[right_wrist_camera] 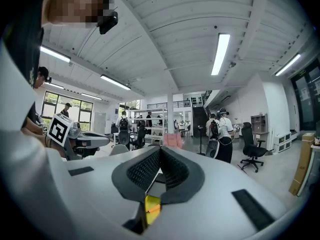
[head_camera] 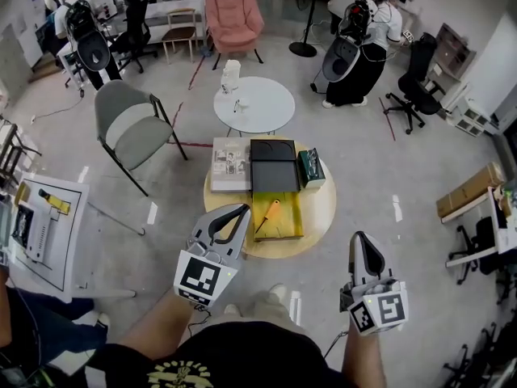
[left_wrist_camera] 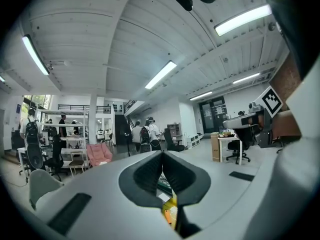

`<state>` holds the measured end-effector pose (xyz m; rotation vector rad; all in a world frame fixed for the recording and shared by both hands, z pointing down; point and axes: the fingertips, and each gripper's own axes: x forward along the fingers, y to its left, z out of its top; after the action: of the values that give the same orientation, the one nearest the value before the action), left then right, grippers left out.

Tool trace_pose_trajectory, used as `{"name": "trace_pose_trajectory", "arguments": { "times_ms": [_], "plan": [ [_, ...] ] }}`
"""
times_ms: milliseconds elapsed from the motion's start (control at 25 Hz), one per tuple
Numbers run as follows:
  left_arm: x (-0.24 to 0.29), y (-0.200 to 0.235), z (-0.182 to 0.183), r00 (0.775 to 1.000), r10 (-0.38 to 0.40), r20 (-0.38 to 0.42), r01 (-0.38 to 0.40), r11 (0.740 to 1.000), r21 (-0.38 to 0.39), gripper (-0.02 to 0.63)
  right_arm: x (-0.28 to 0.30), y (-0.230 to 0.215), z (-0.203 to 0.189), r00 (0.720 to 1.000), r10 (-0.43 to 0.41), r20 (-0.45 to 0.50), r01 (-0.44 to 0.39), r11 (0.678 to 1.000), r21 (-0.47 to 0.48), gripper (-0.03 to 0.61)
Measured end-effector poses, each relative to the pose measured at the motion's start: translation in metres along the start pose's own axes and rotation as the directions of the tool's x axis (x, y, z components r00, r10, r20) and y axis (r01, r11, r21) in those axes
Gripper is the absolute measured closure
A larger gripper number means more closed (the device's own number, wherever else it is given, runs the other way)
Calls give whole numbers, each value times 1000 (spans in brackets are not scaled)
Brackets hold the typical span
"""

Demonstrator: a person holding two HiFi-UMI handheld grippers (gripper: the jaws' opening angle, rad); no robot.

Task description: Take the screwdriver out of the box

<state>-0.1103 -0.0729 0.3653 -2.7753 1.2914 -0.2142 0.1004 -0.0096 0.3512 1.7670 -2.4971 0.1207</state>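
An orange-handled screwdriver [head_camera: 267,215] lies slantwise in the yellow-lined open box [head_camera: 288,222] on the round wooden table [head_camera: 323,208]. The box's black lid [head_camera: 273,166] lies flat behind it. My left gripper [head_camera: 241,210] hovers at the table's near left edge, just left of the screwdriver, jaws shut and empty. My right gripper [head_camera: 360,239] hangs off the table's right side, over the floor, jaws together and holding nothing. In the left gripper view the pads meet at the tip of the left gripper [left_wrist_camera: 162,154], and the yellow lining [left_wrist_camera: 169,211] shows below them. The right gripper [right_wrist_camera: 160,149] looks the same, over the yellow lining [right_wrist_camera: 151,206].
A booklet [head_camera: 230,164] lies left of the black lid and a green case [head_camera: 311,168] to its right. Behind stand a white round table [head_camera: 254,103], a grey chair [head_camera: 129,128] and a pink armchair [head_camera: 234,18]. People stand at the back right.
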Motion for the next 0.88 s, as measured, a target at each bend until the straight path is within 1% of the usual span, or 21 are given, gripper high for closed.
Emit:
{"name": "trace_pose_trajectory", "arguments": {
  "times_ms": [440, 600, 720, 880],
  "plan": [
    [67, -15, 15, 1000, -20, 9, 20, 1000, 5, 595, 15, -63, 8, 1000, -13, 24, 13, 1000, 5, 564],
    [91, -23, 28, 1000, -18, 21, 17, 1000, 12, 595, 20, -91, 11, 999, -12, 34, 11, 1000, 18, 563],
    [107, -27, 39, 1000, -10, 25, 9, 1000, 16, 595, 28, -109, 15, 999, 5, 46, -6, 1000, 22, 563],
    [122, -31, 46, 999, 26, 36, -26, 1000, -15, 595, 37, -131, 17, 997, 39, 60, -40, 999, 26, 563]
  ]
}}
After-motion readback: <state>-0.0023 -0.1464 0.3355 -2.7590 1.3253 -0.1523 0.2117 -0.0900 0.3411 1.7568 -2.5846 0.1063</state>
